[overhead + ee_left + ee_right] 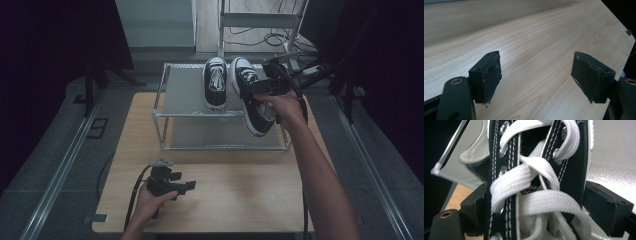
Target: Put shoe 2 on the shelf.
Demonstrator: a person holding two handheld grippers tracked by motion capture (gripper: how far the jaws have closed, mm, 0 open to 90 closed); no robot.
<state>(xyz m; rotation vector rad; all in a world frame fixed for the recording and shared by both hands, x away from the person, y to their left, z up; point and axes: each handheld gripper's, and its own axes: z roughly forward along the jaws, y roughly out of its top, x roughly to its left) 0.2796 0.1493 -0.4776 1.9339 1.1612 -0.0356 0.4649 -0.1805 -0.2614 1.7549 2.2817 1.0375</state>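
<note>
A black sneaker with white laces (pixel 216 85) stands on the top shelf of a metal rack (pixel 182 97), toe pointing away. A second matching sneaker (pixel 255 112) is tilted beside it at the shelf's right end, with its heel hanging past the front edge. My right gripper (pixel 262 89) is shut on this sneaker. In the right gripper view its black jaws press on both sides of the sneaker's laced upper (pixel 574 170), and the gripper (pixel 534 202) sits over the shelf. My left gripper (pixel 172 184) rests low over the wooden table (pixel 235 195); its jaws (pixel 536 77) stand apart with nothing between them.
The rack has a lower shelf (pixel 225 135) behind its front rail. A white metal frame (pixel 260 20) and cables lie on the floor beyond the rack. Dark curtains flank the table, and floor rails run along both sides.
</note>
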